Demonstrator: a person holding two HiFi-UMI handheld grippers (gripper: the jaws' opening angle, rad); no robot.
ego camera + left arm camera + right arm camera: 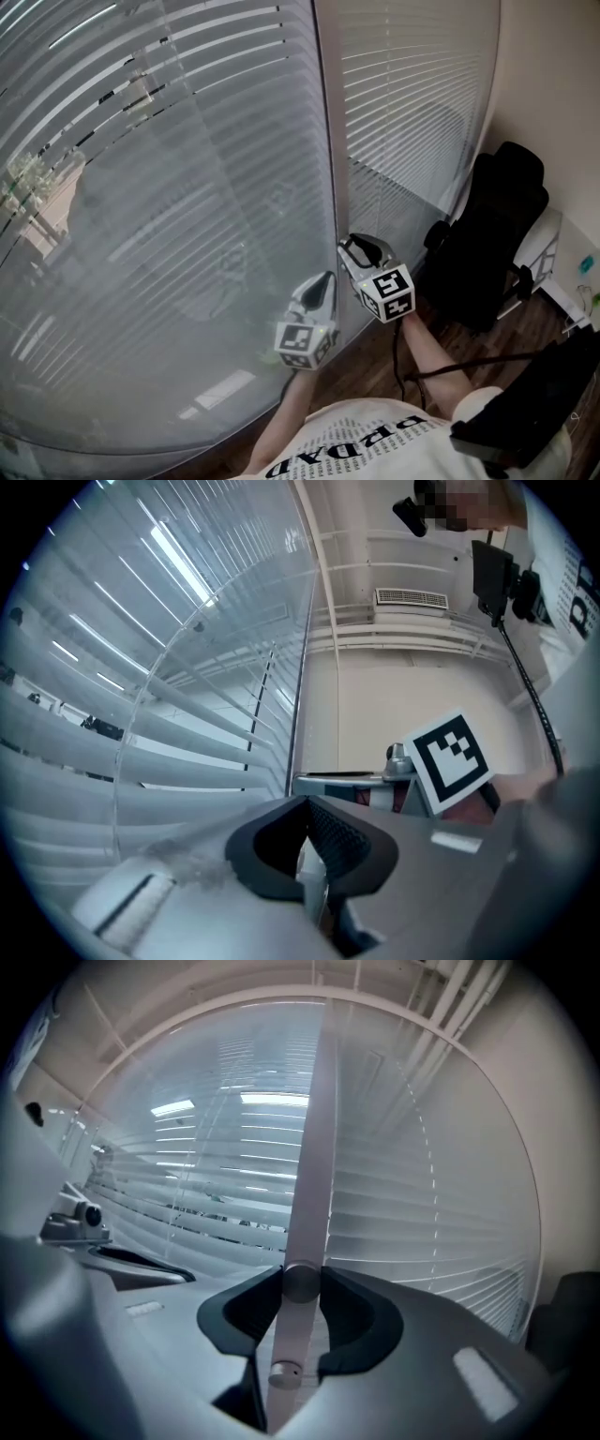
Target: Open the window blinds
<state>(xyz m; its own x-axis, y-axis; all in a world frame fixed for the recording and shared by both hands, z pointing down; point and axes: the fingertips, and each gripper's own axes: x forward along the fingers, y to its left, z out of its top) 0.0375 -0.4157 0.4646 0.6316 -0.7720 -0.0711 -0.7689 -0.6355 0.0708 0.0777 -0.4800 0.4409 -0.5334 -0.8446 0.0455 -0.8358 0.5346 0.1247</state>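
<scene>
Shirt (347, 448): pale with dark lettering, at the bottom edge of the head view; both forearms reach forward from it.
Left gripper (323, 284): just left of the right one, pointing level at the glass; its jaws meet at the tips with nothing between them.
Right gripper (351, 248): nose against the upright frame post (326, 141); its jaws are clamped on a round grey knob (300, 1282), one pad touching each side.
Knob: sits on the post, between the two sets of slats; a smaller stud (284, 1372) lies just below it on the same post.
Window blinds (169, 169): straight ahead, filling the wide pane left of the post; a narrower set (412, 94) hangs right of it.
Slats: horizontal, pale, lying close together; slivers of outdoors show between them at the far left.
Clear rod (127, 752): thin, running down in front of the left slats.
Chair (492, 234): black, in the corner beside the narrower set, standing on the wooden floor (375, 361).
</scene>
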